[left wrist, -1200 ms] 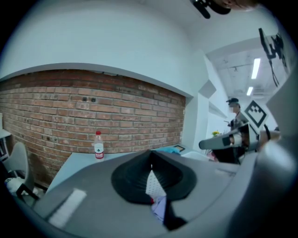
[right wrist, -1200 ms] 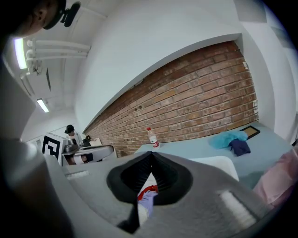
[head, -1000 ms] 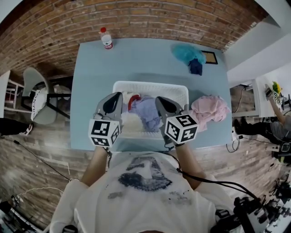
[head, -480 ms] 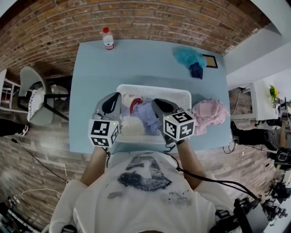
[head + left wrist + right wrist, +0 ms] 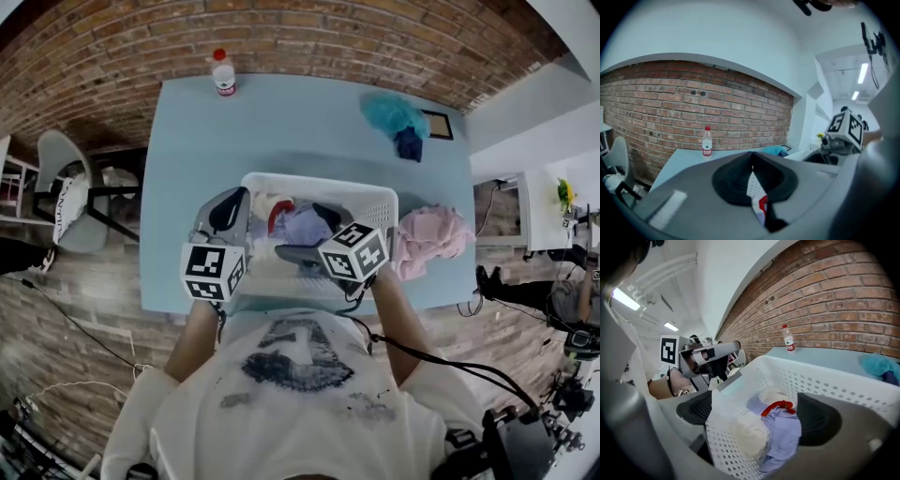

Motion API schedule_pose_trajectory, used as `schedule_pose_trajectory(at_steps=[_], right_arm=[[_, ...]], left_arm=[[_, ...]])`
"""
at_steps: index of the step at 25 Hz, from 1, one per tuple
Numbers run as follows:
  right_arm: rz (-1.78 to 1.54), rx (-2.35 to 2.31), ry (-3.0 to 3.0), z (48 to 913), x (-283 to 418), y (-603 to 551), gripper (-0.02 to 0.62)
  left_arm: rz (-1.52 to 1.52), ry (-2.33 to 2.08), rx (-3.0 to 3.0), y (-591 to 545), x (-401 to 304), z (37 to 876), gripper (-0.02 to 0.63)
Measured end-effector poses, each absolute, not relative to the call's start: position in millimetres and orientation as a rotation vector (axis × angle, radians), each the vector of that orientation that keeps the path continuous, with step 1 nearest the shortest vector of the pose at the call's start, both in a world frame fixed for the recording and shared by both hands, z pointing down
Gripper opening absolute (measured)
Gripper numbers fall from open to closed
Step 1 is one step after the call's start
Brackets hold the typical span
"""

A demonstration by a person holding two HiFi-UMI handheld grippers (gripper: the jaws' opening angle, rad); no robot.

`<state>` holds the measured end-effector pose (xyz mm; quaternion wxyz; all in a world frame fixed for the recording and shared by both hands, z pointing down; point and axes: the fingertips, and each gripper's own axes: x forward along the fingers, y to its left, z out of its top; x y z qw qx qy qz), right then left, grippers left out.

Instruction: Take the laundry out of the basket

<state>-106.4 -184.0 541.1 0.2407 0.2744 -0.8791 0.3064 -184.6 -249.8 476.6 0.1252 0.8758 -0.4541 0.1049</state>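
A: Which claw is nearer to the laundry?

B: The right claw (image 5: 757,416). Its jaws are opening, they are already wide apart, and they hold nothing. It hangs over the near edge of the basket (image 5: 825,378), turned partly toward the person's left. Between its jaws I see the lavender cloth (image 5: 785,430), the cream cloth (image 5: 747,434) just beside it, and a red piece (image 5: 778,407) behind them. The pads touch none of these.

A: So which way does the cloth lie from it?

B: Ahead and below, more on the side of the right jaw. I think the claw needs only to go down and forward. The lavender cloth is crumpled, so I cannot tell a clear long axis.

A: And the left claw (image 5: 752,161)?

B: Closed completely, and empty. It is by the left end of the basket, farther from the heap.

A: What is hidden?

B: The bottom of the basket. The red piece is mostly buried, so I cannot say what it is, or how many pieces remain. In the head view the right claw covers a part of the heap.

A: And farther away?

B: A pink cloth (image 5: 431,239) lies on the worktop (image 5: 281,131), just beside the basket's right end; probably it is already out. Beyond are a teal cloth (image 5: 392,112) and a bottle (image 5: 222,75), well apart, then the brick wall (image 5: 281,37).
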Motion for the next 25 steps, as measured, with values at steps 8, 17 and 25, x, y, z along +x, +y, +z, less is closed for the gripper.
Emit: schedule_pose_trajectory(at_steps=[8, 17, 25], right_arm=[[0.743, 0.687, -2.299, 577.4, -102.7, -198.0, 0.578], [0.647, 0.573, -2.21, 620.9, -117.0, -195.8, 0.578], [0.62, 0.468, -2.075, 678.3, -122.6, -192.0, 0.578]], left_arm=[[0.324, -1.331, 2.538, -255.8, -188.8, 481.0, -0.009], [0.328, -1.359, 2.496, -264.6, -200.8, 491.0, -0.009], [0.343, -1.356, 2.473, -267.6, -207.3, 500.3, -0.009]])
